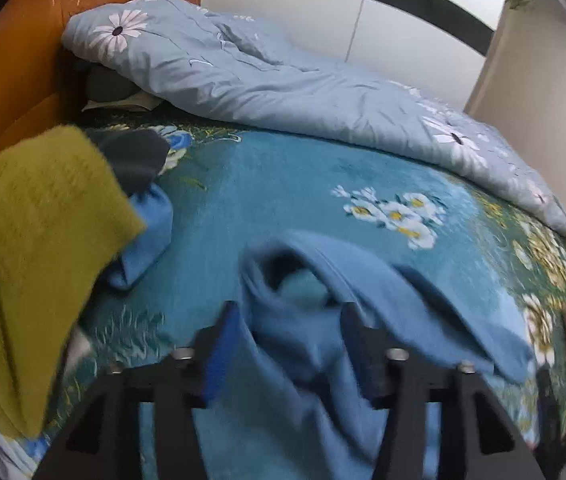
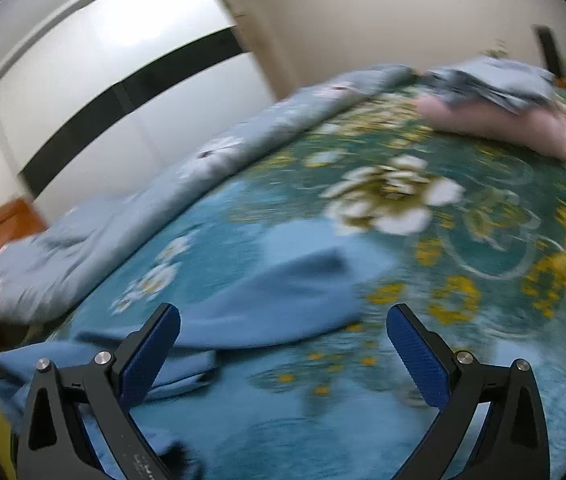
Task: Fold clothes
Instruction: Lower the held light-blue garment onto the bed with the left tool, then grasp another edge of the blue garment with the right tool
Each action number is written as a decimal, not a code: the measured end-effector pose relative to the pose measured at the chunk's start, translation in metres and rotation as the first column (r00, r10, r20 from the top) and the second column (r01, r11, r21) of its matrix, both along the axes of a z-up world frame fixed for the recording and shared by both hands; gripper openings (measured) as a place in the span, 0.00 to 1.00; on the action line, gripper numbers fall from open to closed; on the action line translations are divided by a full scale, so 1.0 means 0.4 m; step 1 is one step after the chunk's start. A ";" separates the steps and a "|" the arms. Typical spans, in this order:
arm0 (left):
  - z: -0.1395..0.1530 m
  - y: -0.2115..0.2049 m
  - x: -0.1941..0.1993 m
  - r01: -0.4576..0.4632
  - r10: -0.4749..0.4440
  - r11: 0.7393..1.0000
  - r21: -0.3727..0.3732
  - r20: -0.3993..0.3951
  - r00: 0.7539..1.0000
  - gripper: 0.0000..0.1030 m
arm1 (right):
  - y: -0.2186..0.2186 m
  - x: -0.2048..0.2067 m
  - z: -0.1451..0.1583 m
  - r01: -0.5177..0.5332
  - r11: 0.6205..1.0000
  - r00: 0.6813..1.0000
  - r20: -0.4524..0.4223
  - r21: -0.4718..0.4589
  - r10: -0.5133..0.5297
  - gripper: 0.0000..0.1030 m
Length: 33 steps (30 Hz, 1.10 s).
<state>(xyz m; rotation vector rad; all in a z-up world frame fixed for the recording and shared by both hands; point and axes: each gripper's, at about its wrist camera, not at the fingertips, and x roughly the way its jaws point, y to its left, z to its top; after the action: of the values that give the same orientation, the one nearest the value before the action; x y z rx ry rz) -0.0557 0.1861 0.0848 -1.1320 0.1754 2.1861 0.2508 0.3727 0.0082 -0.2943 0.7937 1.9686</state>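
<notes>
A blue garment [image 1: 383, 300] lies crumpled on the flowered teal bed sheet [image 1: 283, 184]. My left gripper [image 1: 291, 312] hangs just over it, its jaws apart, with folds of the blue cloth lying loose between the fingers. In the right wrist view the same blue garment [image 2: 283, 292] spreads flat on the sheet [image 2: 483, 240]. My right gripper [image 2: 283, 314] stands wide open above its near edge, and nothing is between its blue pads [image 2: 151, 356].
An olive-green knit garment [image 1: 35, 220], a dark garment [image 1: 135, 156] and another blue piece [image 1: 147, 236] are heaped at the left. A light-blue flowered duvet [image 1: 263, 80] runs along the far side by the wooden headboard [image 1: 23, 40]. A pink pillow [image 2: 495, 124] lies far right.
</notes>
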 end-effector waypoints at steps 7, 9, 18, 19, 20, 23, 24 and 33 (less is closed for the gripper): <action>-0.180 -0.084 0.110 0.076 -0.090 0.995 0.064 0.263 0.960 0.58 | -0.052 -0.099 0.020 -0.298 0.952 0.954 -0.014 0.062 0.300 1.00; -0.220 -0.089 0.132 0.077 -0.099 0.994 0.080 0.316 0.944 0.58 | -0.068 -0.117 0.026 -0.358 0.931 0.933 -0.010 0.072 0.360 1.00; -0.270 -0.094 0.100 0.002 -0.066 0.984 0.178 0.350 0.934 0.03 | -0.112 -0.165 0.030 -0.493 0.863 0.868 0.123 0.112 0.480 1.00; -0.264 -0.106 0.091 -0.020 -0.042 0.983 0.183 0.332 0.942 0.03 | -0.113 -0.166 0.035 -0.500 0.858 0.864 0.139 0.120 0.484 1.00; -0.258 -0.118 0.081 -0.042 -0.018 0.981 0.187 0.311 0.950 0.03 | -0.113 -0.167 0.040 -0.508 0.852 0.858 0.155 0.127 0.489 1.00; -0.216 -0.177 0.039 -0.123 0.073 0.970 0.208 0.230 0.971 0.02 | -0.107 -0.187 0.049 -0.558 0.820 0.821 0.231 0.128 0.522 1.00; -0.197 -0.205 0.018 -0.157 0.118 0.967 0.203 0.188 0.975 0.02 | -0.105 -0.195 0.052 -0.573 0.810 0.808 0.256 0.127 0.531 1.00; -0.228 -0.322 -0.045 -0.237 0.197 0.953 0.187 0.209 0.958 0.03 | -0.074 -0.391 0.007 -0.717 0.697 0.625 0.439 -0.003 0.645 0.85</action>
<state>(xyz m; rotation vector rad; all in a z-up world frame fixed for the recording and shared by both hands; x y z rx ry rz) -0.0736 0.0574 -0.0064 -1.2769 -0.2711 2.2064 0.0943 0.3430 0.0110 -1.0000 0.2133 2.5371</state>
